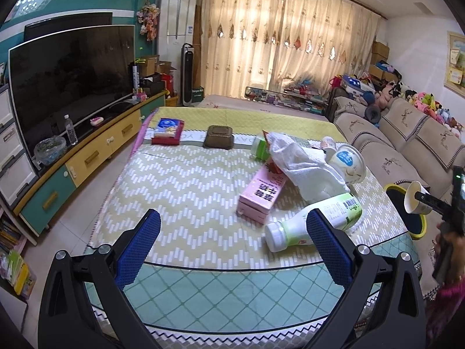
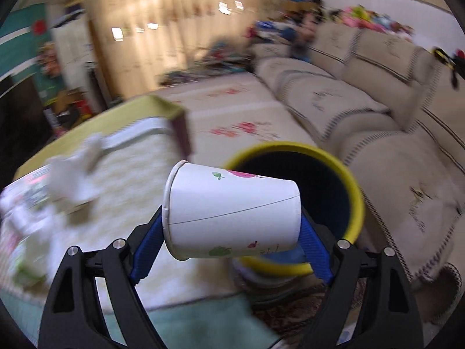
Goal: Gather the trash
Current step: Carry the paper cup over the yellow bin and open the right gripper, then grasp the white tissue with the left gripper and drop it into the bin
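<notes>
A white paper cup (image 2: 232, 215) lies sideways between your right gripper (image 2: 232, 232) fingers, pinched at both ends, held over the yellow-rimmed bin (image 2: 356, 200). Your left gripper (image 1: 232, 232) hovers wide apart above the table (image 1: 186, 180), near a fallen bottle (image 1: 293, 228).

White paper cup (image 2: 232, 212) held sideways over yellow-rimmed bin (image 2: 356, 192); milk bottle (image 1: 314, 222), pink carton (image 1: 261, 193), tissue (image 1: 302, 163) lie on table.

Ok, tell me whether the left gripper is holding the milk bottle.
No. The left gripper is open and empty above the table, with the milk bottle lying on its side beyond its right finger.
</notes>
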Motion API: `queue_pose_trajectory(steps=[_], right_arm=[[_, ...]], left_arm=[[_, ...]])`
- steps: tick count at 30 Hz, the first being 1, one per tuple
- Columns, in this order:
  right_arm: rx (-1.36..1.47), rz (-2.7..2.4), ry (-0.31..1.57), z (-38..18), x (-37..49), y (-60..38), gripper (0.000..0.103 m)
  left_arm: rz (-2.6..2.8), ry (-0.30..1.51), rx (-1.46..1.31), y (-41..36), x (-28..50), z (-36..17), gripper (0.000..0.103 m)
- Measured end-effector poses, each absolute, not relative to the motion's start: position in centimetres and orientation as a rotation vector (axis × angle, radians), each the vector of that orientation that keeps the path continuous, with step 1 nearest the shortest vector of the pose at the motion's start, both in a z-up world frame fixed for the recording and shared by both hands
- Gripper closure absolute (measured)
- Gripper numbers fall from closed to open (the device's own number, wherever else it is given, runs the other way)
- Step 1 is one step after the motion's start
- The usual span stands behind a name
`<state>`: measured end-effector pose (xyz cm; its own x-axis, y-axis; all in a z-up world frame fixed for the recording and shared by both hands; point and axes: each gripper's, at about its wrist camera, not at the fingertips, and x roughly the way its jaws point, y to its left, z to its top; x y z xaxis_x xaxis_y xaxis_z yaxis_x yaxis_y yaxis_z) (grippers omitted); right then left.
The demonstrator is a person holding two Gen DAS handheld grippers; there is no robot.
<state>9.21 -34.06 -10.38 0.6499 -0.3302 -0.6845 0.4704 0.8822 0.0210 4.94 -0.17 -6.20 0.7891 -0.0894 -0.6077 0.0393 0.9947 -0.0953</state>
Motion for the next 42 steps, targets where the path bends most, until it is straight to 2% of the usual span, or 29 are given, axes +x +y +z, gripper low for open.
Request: queue_pose_trajectory(steps=[8,11,20,28,30,36,39,42], right_arm=[[0.271,-0.586,0.859,-14.9,12.9,-41.4,0.022],[0.294,-0.605,0.87,-15.8,13.6,-42.4,0.016],[0.28,-0.592,0.842,-15.0,13.4,-42.0,0.014],[0.247,-0.557,0.811,-13.8,12.7,-40.1,0.013],[0.238,-0.554,0.811,-13.8,12.7,-39.8,0.012],[0.243,-0.544,0.817,-13.9,12.7,-39.8,0.012],[0.249,-0.538,0.817,-14.1,12.9,-39.8,0.012],[0.25,-0.53,0.818,-14.3,12.9,-39.6,0.012]], left_arm=[[-0.143,0.684,-0.044,-3.2,7.0,-7.1,0.004],[-0.168,0.703,-0.039,-4.2,7.9,-7.4,0.004],[-0.242,0.744,-0.047,-6.4,11.1,-8.4,0.004],[-0.301,0.782,-0.058,-8.5,17.3,-9.0,0.004],[-0.299,0.813,-0.085,-8.4,19.2,-9.7,0.007],[-0.309,0.886,-0.113,-8.2,22.0,-11.1,0.03],[-0.325,0.881,-0.116,-8.5,22.0,-11.3,0.042],[-0.336,0.872,-0.132,-8.4,22.0,-11.3,0.062]])
